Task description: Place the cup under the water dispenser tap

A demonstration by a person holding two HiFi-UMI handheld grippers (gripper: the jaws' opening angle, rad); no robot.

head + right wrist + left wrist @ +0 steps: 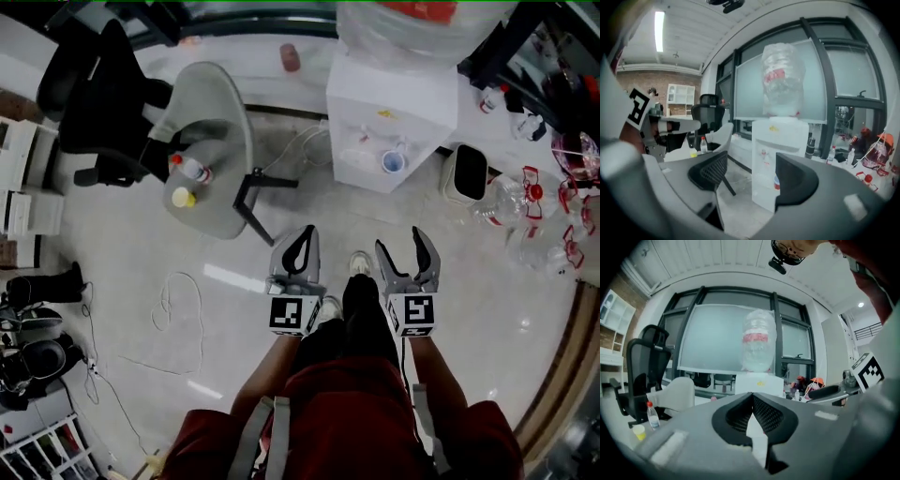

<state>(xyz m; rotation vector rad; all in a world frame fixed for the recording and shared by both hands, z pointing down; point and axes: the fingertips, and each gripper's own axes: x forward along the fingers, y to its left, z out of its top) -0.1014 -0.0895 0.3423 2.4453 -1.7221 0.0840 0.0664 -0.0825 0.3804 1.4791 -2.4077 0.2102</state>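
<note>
From the head view, the person stands on a pale floor with both grippers raised side by side in front of their body. The left gripper [305,234] has its jaws clenched together and empty, while the right gripper [403,242] has its jaws spread with nothing in them. Ahead stands the white water dispenser [394,94], and the cup [393,162] sits in the recess at its front, well apart from both grippers. To the left is a grey round table [220,122] carrying a small bottle [192,170] and a yellow cup [183,198], with a black chair [103,94] beyond it. In the left gripper view, the left gripper [752,395] shows its two black pads meeting at the tips, nothing caught between them; the water dispenser [761,382] rises behind with the big jug [758,341] on top, and the table [677,392], the small bottle [653,415] and the chair [644,373] lie off to the left. In the right gripper view, the right gripper [752,157] has its jaws released and holds nothing; through the gap stands the water dispenser [780,136], and the cup [776,182] shows in its recess, partly hidden behind the right-hand jaw.
</note>
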